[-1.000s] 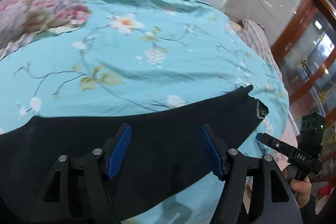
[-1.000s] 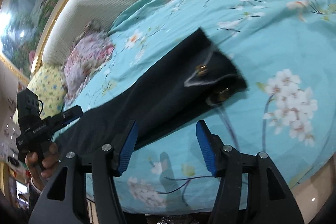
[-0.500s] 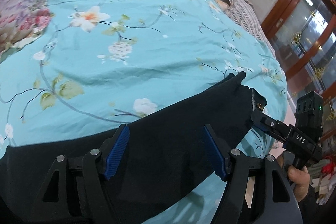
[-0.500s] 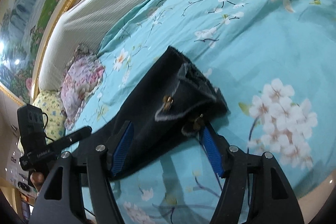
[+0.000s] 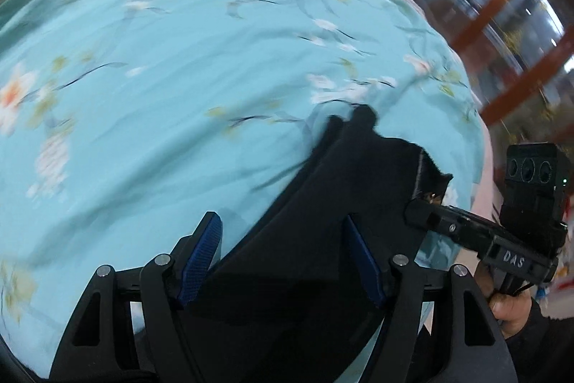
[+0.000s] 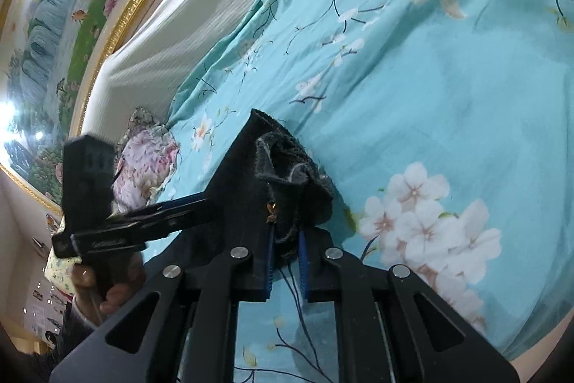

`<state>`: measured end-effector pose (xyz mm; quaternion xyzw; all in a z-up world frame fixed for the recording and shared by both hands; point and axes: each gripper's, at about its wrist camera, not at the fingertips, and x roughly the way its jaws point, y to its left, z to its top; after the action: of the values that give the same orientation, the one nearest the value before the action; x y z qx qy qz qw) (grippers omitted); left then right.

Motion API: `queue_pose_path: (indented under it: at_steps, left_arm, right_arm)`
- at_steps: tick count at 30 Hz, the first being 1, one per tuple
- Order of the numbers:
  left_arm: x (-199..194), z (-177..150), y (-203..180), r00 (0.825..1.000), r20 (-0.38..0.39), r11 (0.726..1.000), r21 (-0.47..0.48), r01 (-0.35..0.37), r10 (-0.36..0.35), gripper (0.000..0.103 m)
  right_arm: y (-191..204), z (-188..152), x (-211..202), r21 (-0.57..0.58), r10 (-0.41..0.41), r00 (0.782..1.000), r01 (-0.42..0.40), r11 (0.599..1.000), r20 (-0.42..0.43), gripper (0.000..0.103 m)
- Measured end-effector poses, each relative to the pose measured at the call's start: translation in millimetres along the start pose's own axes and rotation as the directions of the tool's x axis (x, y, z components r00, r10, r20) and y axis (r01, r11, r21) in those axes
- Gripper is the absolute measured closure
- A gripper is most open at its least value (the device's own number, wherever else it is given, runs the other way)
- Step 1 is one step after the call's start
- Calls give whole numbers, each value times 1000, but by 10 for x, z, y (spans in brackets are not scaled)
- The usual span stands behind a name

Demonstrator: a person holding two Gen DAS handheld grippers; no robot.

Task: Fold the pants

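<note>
Left wrist view: my left claw (image 5: 283, 257) gapes wide around black pants (image 5: 323, 221) on the bed (image 5: 179, 60) (soft, limp, light). Right wrist view: my right claw (image 6: 286, 270) pinches the waistband corner (image 6: 287, 221); I'd grip hems, they sag.

the right gripper (image 6: 286, 261) has its blue pads nearly together, pinching dark fabric. the left gripper (image 5: 283, 261) is spread wide, each held in a bare hand (image 5: 509, 311).

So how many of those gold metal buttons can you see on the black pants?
1 in each view, likely the same one: a gold button at the pants end, above the right fingers. Folds may hide others.
</note>
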<state>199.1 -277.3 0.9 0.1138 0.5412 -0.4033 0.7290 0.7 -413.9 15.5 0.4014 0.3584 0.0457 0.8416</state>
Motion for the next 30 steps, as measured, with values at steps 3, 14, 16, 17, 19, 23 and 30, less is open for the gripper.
queue_pose_path:
  at_steps: [3, 14, 16, 17, 19, 23, 30]
  left_arm:
    - [165, 140, -95, 999, -33, 999, 39, 34, -33, 46]
    - [183, 254, -220, 990, -9, 986, 85, 140, -140, 92]
    - [70, 222, -197, 987, 24, 985, 68, 158, -160, 93]
    - [-5, 198, -189, 985, 42, 984, 66, 163, -166, 93]
    - [-193, 140, -176, 981, 85, 983, 71, 168, -174, 93]
    - [-582, -9, -124, 972, 154, 983, 84, 163, -175, 93]
    - [-1110, -356, 58, 952, 252, 985, 60, 161, -171, 93]
  right_arm:
    - [-31, 33, -27, 4, 5, 1000, -5, 1000, 9, 91]
    - [-24, 18, -34, 1, 29, 1000, -29, 1000, 11, 91]
    - [24, 21, -52, -11, 48, 999, -48, 999, 12, 91]
    - [56, 27, -65, -19, 59, 998, -58, 998, 15, 91]
    - [159, 41, -100, -42, 92, 996, -91, 995, 19, 91]
    - [369, 58, -155, -82, 162, 987, -160, 984, 20, 91]
    - [861, -23, -93, -141, 317, 948, -319, 937, -36, 91]
